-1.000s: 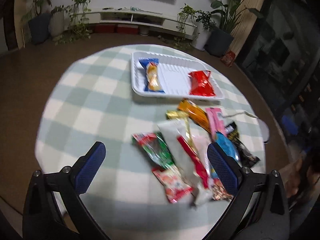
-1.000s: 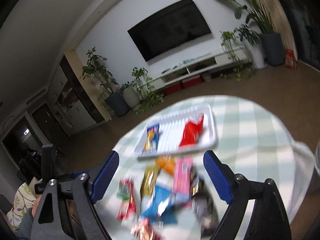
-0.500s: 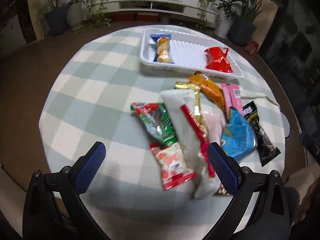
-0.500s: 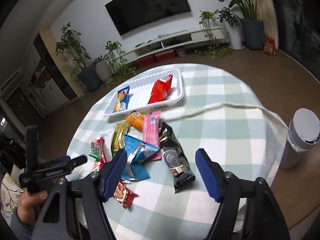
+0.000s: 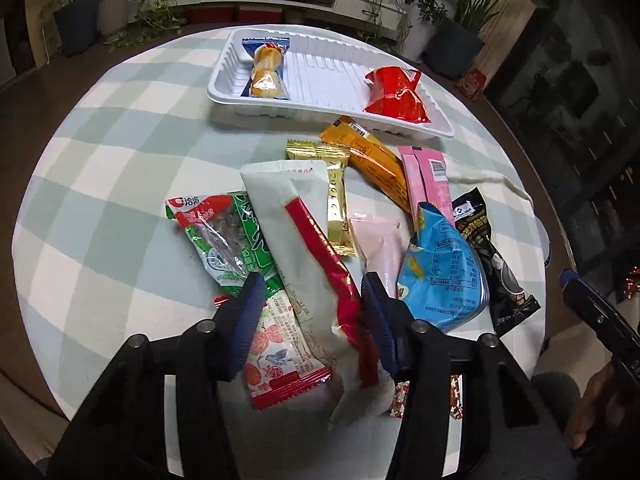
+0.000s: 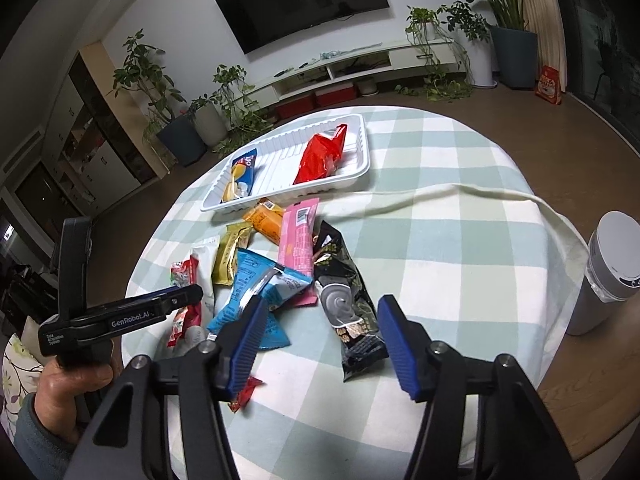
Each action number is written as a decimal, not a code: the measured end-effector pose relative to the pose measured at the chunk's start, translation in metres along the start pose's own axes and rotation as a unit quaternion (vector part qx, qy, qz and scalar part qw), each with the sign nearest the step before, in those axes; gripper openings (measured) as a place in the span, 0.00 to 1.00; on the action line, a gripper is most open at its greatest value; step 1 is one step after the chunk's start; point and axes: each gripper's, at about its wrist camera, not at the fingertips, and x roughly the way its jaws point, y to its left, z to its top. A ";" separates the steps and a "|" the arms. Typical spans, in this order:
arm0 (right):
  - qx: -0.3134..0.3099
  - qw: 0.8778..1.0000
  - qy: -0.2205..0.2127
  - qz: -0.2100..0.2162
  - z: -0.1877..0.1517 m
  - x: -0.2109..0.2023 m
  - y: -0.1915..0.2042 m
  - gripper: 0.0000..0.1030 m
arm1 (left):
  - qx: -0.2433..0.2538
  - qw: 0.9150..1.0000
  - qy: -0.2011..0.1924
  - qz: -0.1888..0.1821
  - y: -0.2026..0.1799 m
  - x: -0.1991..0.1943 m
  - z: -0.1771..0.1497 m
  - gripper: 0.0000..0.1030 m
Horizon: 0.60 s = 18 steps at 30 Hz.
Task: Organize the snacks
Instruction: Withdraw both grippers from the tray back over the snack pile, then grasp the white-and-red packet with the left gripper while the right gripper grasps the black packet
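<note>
Snacks lie heaped on the checked worktop (image 5: 100, 168), near the white tray (image 5: 320, 64). A long white packet with a red stripe (image 5: 304, 240), crumpled at its near end, sits between the left claw (image 5: 312, 312) fingers, which press on it. Right claw (image 6: 320, 332) hangs parted above the black packet (image 6: 348, 304), holding nothing

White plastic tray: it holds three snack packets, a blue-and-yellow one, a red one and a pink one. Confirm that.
Not quite: the white plastic tray holds two, the blue-and-yellow packet and the red packet. The pink packet lies on the checked tablecloth, as the left wrist view shows.
</note>
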 end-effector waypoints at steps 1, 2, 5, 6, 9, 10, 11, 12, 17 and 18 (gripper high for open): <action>0.000 1.000 0.002 0.000 -0.001 0.002 0.000 0.58 | 0.006 1.000 -0.002 0.004 -0.002 0.000 0.000 0.47; 0.001 1.000 0.005 0.001 -0.002 0.003 -0.001 0.58 | 0.012 1.000 -0.002 0.008 -0.004 0.000 0.001 0.47; 0.001 1.000 0.008 0.001 -0.003 0.006 -0.002 0.57 | 0.030 0.999 -0.003 0.021 -0.009 -0.001 0.001 0.47; 0.000 1.000 0.007 0.000 -0.003 0.007 -0.002 0.57 | 0.034 0.999 -0.004 0.020 -0.010 -0.001 0.001 0.47; 0.003 1.000 0.007 0.003 -0.004 0.007 -0.004 0.57 | 0.046 0.999 0.004 0.013 -0.013 0.002 0.003 0.47; 0.003 1.000 0.006 0.002 -0.004 0.007 -0.004 0.57 | 0.048 0.999 0.011 0.012 -0.014 0.004 0.003 0.47; 0.005 1.000 0.006 0.001 -0.004 0.007 -0.005 0.57 | 0.053 0.998 0.020 0.009 -0.014 0.007 0.005 0.47; 0.006 1.000 0.006 0.002 -0.004 0.007 -0.006 0.57 | 0.055 0.998 0.023 0.009 -0.015 0.009 0.005 0.47; 0.005 1.000 0.015 0.004 -0.007 0.013 -0.008 0.57 | 0.067 0.997 0.029 0.008 -0.013 0.016 0.006 0.39; 0.006 1.000 0.017 0.003 -0.006 0.015 -0.009 0.57 | 0.072 0.997 0.030 0.012 -0.014 0.017 0.006 0.35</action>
